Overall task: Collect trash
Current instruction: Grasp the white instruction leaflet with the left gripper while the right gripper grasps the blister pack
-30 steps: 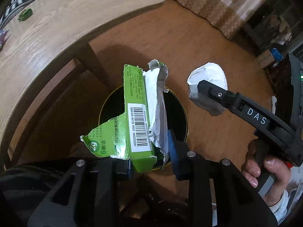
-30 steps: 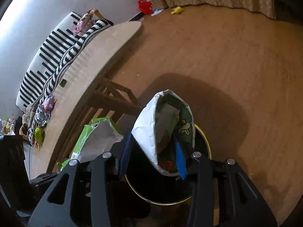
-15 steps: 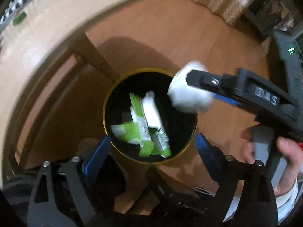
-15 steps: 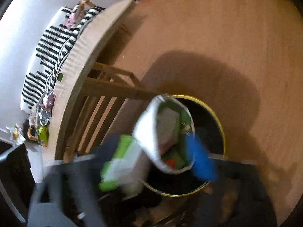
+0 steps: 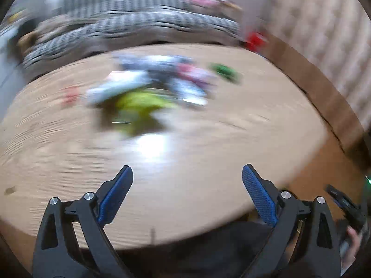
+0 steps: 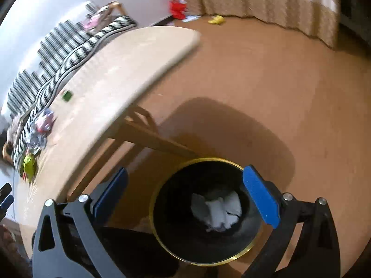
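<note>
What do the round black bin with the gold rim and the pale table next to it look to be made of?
Round black bin with gold rim: probably painted metal, as its thin rim gleams like brass; plastic is possible. Pale table: wood or wood-look laminate, with faint grain lines and a matt finish.

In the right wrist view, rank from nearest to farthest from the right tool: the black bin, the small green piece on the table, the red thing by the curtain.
1. Black bin, right beneath the open right tool, crumpled white wrapper inside.
2. Small green piece, on the table's left side.
3. Red thing, on the floor at the far wall.
</note>
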`<state>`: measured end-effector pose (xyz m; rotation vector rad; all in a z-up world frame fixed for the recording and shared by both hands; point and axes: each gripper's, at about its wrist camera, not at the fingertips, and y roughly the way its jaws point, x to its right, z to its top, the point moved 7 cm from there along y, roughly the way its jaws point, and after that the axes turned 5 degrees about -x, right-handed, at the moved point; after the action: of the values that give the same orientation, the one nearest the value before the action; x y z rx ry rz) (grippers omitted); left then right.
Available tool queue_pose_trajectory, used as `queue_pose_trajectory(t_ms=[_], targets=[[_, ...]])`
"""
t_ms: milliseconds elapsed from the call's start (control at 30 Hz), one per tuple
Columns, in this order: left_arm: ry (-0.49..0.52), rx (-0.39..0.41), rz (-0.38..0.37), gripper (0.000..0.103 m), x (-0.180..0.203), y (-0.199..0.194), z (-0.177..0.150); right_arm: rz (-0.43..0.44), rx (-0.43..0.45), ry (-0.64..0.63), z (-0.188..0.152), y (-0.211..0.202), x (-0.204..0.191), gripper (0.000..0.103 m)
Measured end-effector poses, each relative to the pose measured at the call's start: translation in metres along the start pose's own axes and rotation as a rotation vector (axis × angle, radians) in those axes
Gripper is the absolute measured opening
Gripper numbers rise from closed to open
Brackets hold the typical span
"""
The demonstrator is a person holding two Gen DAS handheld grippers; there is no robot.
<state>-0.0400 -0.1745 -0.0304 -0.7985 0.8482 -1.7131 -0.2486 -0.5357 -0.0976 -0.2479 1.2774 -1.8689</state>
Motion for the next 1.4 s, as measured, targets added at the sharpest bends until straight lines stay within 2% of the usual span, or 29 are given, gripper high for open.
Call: queue_pose_trajectory(t_ms=[33,100,167,233,333,433,567,667,700,800,867,967,1067,1100,1233,1400], targets=[[-0.052,0.010,0.060,0.092,-0.034,-0.001,0.005,0.011,0.011,-0.046,0.006,0.001,-0.023,0.096],[-0.118,0.021,0.115,0.092,-0.078,-0.005,0.011,0.051,0.027,-0.134,0.015,0.002,-0.069,0.096],[-0.181,0.025,0.131,0.092,-0.116,-0.006,0.018,0.092,0.034,-0.204,0.018,0.004,-0.109,0.096],[-0.210,0.026,0.129,0.092,-0.135,-0.004,0.025,0.148,0.038,-0.278,0.024,0.010,-0.161,0.096],[-0.170,0.028,0.118,0.092,-0.132,0.007,0.041,0.249,0.059,-0.366,0.034,0.020,-0.231,0.096],[-0.122,0.010,0.114,0.092,-0.122,0.032,0.058,0.289,0.052,-0.420,0.046,0.039,-0.294,0.096],[-0.052,-0.002,0.098,0.092,-0.108,0.063,0.076,0.291,0.021,-0.476,0.052,0.073,-0.347,0.096],[0.001,-0.008,0.058,0.092,-0.100,0.079,0.085,0.290,-0.003,-0.503,0.050,0.097,-0.370,0.091],[0.009,0.002,0.037,0.092,-0.098,0.083,0.087,0.300,-0.020,-0.511,0.049,0.107,-0.379,0.086],[-0.007,0.014,0.040,0.092,-0.102,0.092,0.091,0.313,-0.087,-0.523,0.042,0.128,-0.392,0.072],[0.013,0.041,0.030,0.092,-0.101,0.089,0.097,0.321,-0.097,-0.528,0.042,0.134,-0.397,0.072],[0.055,0.083,0.077,0.092,-0.100,0.086,0.103,0.306,-0.078,-0.553,0.044,0.135,-0.403,0.071],[0.130,0.131,0.117,0.092,-0.091,0.080,0.111,0.322,-0.108,-0.573,0.044,0.141,-0.410,0.054],[0.160,0.135,0.120,0.092,-0.087,0.081,0.113,0.329,-0.129,-0.571,0.042,0.145,-0.412,0.052],[0.273,0.127,0.134,0.092,-0.077,0.086,0.115,0.324,-0.126,-0.590,0.039,0.143,-0.415,0.052],[0.302,0.079,0.098,0.094,-0.088,0.092,0.112,0.327,-0.136,-0.577,0.038,0.145,-0.410,0.052]])
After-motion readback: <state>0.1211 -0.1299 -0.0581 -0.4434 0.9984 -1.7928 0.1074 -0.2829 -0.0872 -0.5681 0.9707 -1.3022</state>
